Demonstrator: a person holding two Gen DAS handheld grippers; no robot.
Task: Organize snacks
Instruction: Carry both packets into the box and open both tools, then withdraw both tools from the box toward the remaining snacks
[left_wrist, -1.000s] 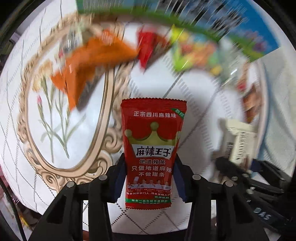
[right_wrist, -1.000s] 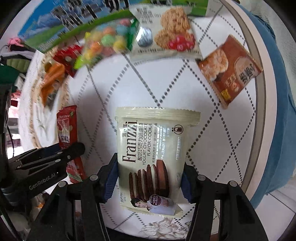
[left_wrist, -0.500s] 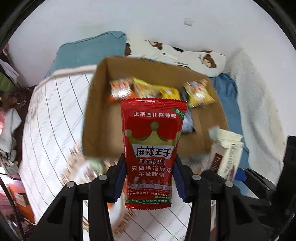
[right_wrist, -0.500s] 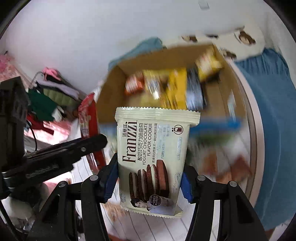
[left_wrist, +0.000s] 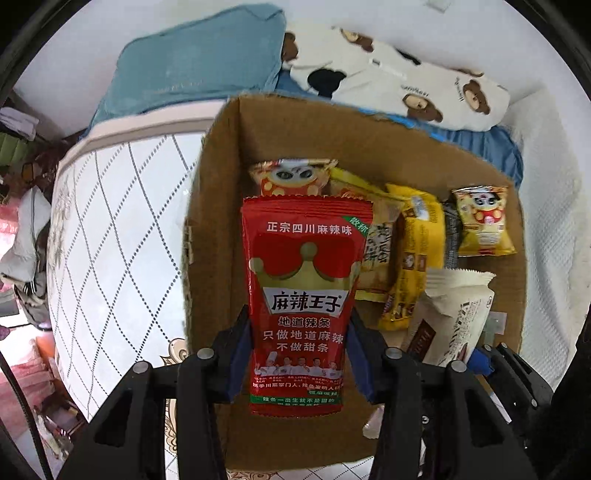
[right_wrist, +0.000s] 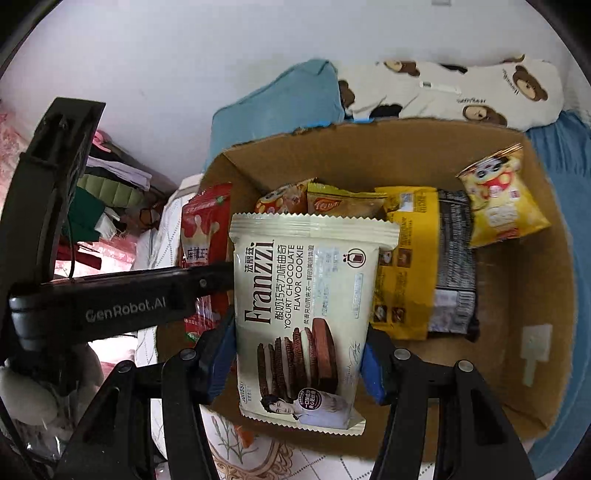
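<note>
Once I had swung both hands from the quilted table to the cardboard box (left_wrist: 218, 206), my left gripper (left_wrist: 299, 354), its jaws just easing, clasped the red spicy-strip packet (left_wrist: 303, 295) above the near-left floor; my right gripper (right_wrist: 299, 354) pinched the Franzzi cookie pack (right_wrist: 306, 314), so both seemed ready to drop.

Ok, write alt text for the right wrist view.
The right hand-held gripper grips a cream Franzzi cookie pack over an open cardboard box holding yellow snack packets. At left, the left hand-held gripper holds a red packet.
</note>
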